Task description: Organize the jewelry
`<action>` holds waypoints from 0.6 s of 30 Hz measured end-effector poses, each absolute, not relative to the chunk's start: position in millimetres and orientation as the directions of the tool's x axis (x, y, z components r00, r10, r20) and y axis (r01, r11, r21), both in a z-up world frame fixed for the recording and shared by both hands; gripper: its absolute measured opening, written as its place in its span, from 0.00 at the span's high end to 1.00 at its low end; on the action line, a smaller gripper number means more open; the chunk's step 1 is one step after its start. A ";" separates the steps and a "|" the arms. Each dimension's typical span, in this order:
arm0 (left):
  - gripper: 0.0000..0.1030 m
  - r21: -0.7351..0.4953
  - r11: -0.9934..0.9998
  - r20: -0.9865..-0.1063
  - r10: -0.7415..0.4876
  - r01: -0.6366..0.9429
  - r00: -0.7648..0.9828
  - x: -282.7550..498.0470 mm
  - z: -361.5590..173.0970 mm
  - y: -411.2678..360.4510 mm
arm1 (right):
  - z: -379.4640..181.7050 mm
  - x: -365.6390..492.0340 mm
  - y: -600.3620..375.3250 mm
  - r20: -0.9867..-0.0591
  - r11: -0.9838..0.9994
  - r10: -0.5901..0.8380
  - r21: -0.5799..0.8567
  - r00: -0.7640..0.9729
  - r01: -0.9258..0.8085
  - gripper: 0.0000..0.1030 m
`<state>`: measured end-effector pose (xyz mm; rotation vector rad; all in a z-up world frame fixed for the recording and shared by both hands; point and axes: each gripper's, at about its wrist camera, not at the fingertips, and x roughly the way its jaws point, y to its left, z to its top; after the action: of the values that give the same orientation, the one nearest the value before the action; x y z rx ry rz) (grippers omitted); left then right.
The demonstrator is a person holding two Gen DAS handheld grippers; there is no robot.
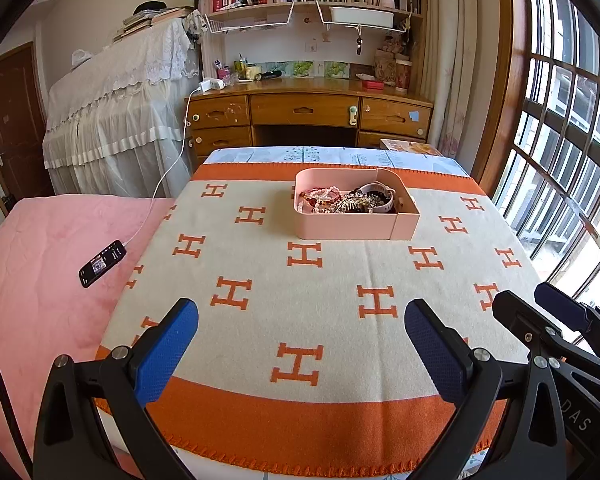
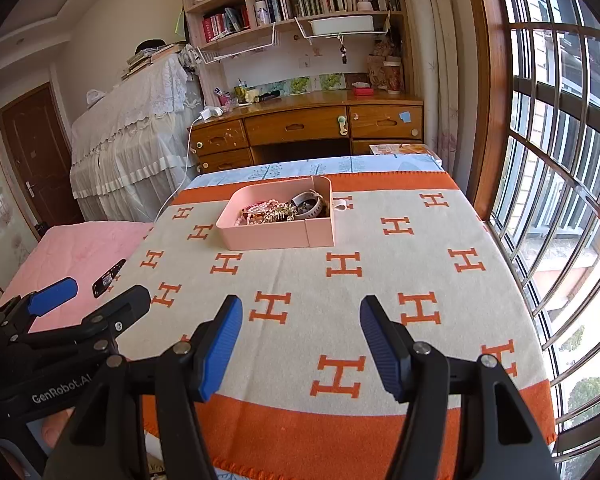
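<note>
A pink box point(image 1: 340, 230) point(image 2: 276, 236) stands at the far middle of the table on an orange and cream H-patterned blanket point(image 1: 300, 300). It holds a heap of jewelry point(image 1: 348, 200) point(image 2: 280, 212): pink bead bracelets, a gold comb-like piece and a white watch band point(image 1: 380, 194). My left gripper point(image 1: 300, 320) is open and empty, well short of the box, near the table's front edge. My right gripper point(image 2: 300, 320) is also open and empty at the front edge, and it shows at the right in the left wrist view point(image 1: 556, 320).
A black phone point(image 1: 102, 263) on a white cable lies on the pink bed cover point(image 1: 40, 260) to the left. A wooden desk point(image 1: 312, 108) and bookshelves stand behind the table. A barred window point(image 1: 572, 120) runs along the right.
</note>
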<state>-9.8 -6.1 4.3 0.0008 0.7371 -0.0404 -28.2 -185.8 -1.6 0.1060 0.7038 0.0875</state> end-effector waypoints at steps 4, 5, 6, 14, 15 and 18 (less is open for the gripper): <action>0.01 -0.014 0.999 -0.675 -0.037 0.036 0.737 -9.3 3.3 -5.5 | -1.7 -28.4 -184.5 -0.642 0.991 0.114 0.126 0.758 -0.043 0.40; 0.01 -0.015 0.999 -0.675 -0.037 0.037 0.737 -9.3 3.4 -5.4 | -1.9 -28.3 -185.0 -0.642 0.991 0.115 0.127 0.758 -0.043 0.40; 0.01 -0.014 0.999 -0.675 -0.037 0.036 0.737 -9.4 3.4 -5.2 | -1.9 -28.4 -184.7 -0.642 0.991 0.116 0.127 0.758 -0.043 0.40; 0.01 -0.011 0.999 -0.676 -0.033 0.034 0.736 -8.3 2.6 -4.4 | -2.4 -27.9 -184.9 -0.643 0.991 0.116 0.128 0.757 -0.043 0.40; 0.01 -0.011 0.999 -0.677 -0.032 0.034 0.735 -8.1 2.0 -4.0 | -2.4 -27.9 -185.1 -0.644 0.991 0.116 0.128 0.757 -0.043 0.40; 0.01 -0.010 0.999 -0.681 -0.032 0.034 0.732 -7.8 0.8 -4.0 | -3.2 -28.7 -184.5 -0.645 0.990 0.118 0.131 0.755 -0.042 0.40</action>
<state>-7.8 -4.0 0.8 0.0034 0.7491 -0.0365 -28.7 -184.5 -3.2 0.1107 0.7099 0.0875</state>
